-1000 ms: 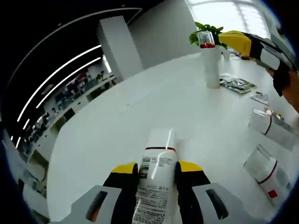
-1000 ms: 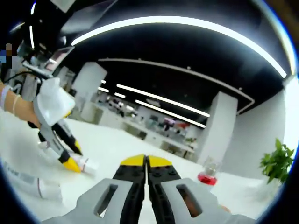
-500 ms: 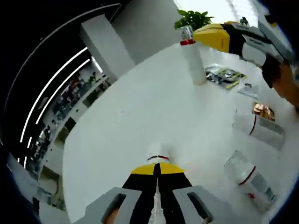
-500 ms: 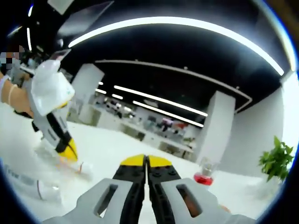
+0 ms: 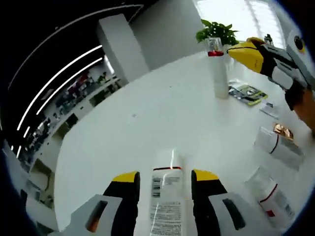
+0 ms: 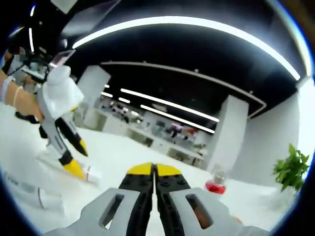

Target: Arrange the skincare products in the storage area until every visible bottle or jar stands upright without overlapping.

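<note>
A white tube with a red band and a barcode lies on the white table, between the jaws of my left gripper. The jaws stand open, with a small gap on each side of the tube. In the right gripper view the left gripper hangs at the left over the tube's cap end. My right gripper is shut on nothing. It also shows at the upper right of the left gripper view, beside the top of a tall upright white bottle with a red collar.
Two white bottles with red bands lie on their sides at the right. Flat sachets lie past the tall bottle, and a green plant stands behind it. Another white tube lies at the lower left of the right gripper view.
Half a second ago the left jaws looked pressed together over the tube; now they stand apart with it lying between them. The right gripper stayed shut and barely moved.
</note>
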A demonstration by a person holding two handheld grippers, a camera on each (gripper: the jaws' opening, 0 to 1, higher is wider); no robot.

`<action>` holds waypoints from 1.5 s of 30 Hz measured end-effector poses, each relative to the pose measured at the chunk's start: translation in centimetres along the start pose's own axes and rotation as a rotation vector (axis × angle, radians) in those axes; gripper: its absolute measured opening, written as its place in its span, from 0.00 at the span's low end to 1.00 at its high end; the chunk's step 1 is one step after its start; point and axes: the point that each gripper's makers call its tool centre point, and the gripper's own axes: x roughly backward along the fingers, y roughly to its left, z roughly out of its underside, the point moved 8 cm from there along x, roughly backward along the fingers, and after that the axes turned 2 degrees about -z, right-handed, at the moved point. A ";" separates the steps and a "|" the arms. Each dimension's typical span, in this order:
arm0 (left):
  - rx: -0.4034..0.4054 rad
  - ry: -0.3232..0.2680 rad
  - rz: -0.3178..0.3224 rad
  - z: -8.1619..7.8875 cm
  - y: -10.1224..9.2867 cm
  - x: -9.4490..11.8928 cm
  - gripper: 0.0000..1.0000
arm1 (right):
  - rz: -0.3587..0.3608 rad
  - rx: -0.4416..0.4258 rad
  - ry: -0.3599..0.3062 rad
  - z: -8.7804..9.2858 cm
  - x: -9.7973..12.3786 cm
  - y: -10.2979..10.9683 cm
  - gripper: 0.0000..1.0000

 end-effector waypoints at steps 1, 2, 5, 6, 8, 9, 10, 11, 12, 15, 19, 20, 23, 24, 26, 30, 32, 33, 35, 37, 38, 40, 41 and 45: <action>0.011 0.006 0.005 0.1 0.4 -0.4 0.48 | -0.001 -0.001 -0.001 0.0 0.0 0.0 0.00; 0.014 0.007 0.004 0.1 0.7 -0.7 0.48 | -0.002 -0.001 -0.002 -0.1 0.0 0.0 0.00; 0.061 0.021 0.014 0.3 1.2 -1.3 0.44 | -0.003 0.000 -0.004 -0.1 0.0 0.1 0.00; 0.058 0.026 0.020 0.4 1.1 -1.4 0.42 | -0.003 0.000 -0.005 -0.2 0.0 0.1 0.00; 0.035 0.057 0.042 0.6 0.9 -1.7 0.38 | -0.005 0.000 -0.005 -0.2 0.0 0.1 0.00; 0.024 0.081 0.041 0.9 0.5 -1.8 0.39 | -0.005 -0.001 -0.005 -0.2 0.0 0.1 0.00; 0.054 0.059 0.030 0.7 0.5 -1.8 0.38 | -0.005 -0.001 -0.004 -0.2 0.0 0.1 0.00; 0.045 0.068 0.036 0.7 0.5 -1.9 0.37 | -0.005 0.000 -0.003 -0.2 0.0 0.1 0.00; 0.060 0.072 0.034 0.7 0.4 -2.0 0.36 | -0.004 0.000 -0.002 -0.2 0.0 0.1 0.00; 0.095 0.116 0.011 0.6 0.0 -1.7 0.34 | -0.003 -0.001 0.000 -0.1 0.0 0.1 0.00; 0.156 0.210 0.038 0.1 -0.6 -0.9 0.30 | 0.000 0.005 0.004 -0.1 0.0 0.1 0.00; 0.156 0.193 0.050 -0.1 -0.6 -0.7 0.30 | 0.001 0.005 0.004 -0.1 0.0 0.0 0.00; 0.142 0.161 0.060 -0.7 -1.1 0.4 0.30 | 0.002 0.002 0.000 -0.2 0.0 0.0 0.00; 0.133 0.146 0.054 -1.0 -1.1 0.8 0.30 | 0.002 0.003 0.001 -0.2 0.0 0.0 0.00; 0.121 0.100 0.042 -1.9 -1.0 1.6 0.30 | 0.003 0.001 0.001 -0.2 0.1 -0.1 0.00; 0.136 -0.010 0.048 -3.9 -0.9 4.1 0.30 | 0.004 -0.005 -0.004 -0.2 0.1 -0.1 0.00; 0.131 -0.048 0.050 -4.5 -0.8 4.8 0.30 | 0.002 -0.010 -0.009 -0.2 0.1 -0.1 0.00; 0.121 -0.092 0.048 -5.0 -1.1 5.9 0.30 | -0.002 -0.017 -0.019 -0.3 0.1 -0.1 0.00; 0.112 -0.155 0.036 -5.6 -1.3 7.0 0.30 | -0.012 -0.037 -0.054 -0.5 0.2 -0.1 0.00; 0.098 -0.240 0.028 -6.2 -1.6 8.1 0.30 | -0.005 -0.048 -0.076 -0.8 0.4 -0.2 0.00; 0.097 -0.280 0.027 -6.5 -1.9 8.5 0.30 | -0.003 -0.057 -0.097 -1.0 0.5 -0.2 0.00; 0.102 -0.350 0.031 -6.8 -2.4 9.2 0.30 | -0.004 -0.098 -0.155 -1.5 0.7 -0.4 0.00; 0.109 -0.383 0.031 -6.9 -2.7 9.6 0.30 | -0.010 -0.127 -0.181 -1.7 0.8 -0.4 0.00; 0.131 -0.504 0.014 -7.3 -3.5 10.8 0.30 | -0.102 -0.338 -0.334 -2.9 1.4 -0.4 0.01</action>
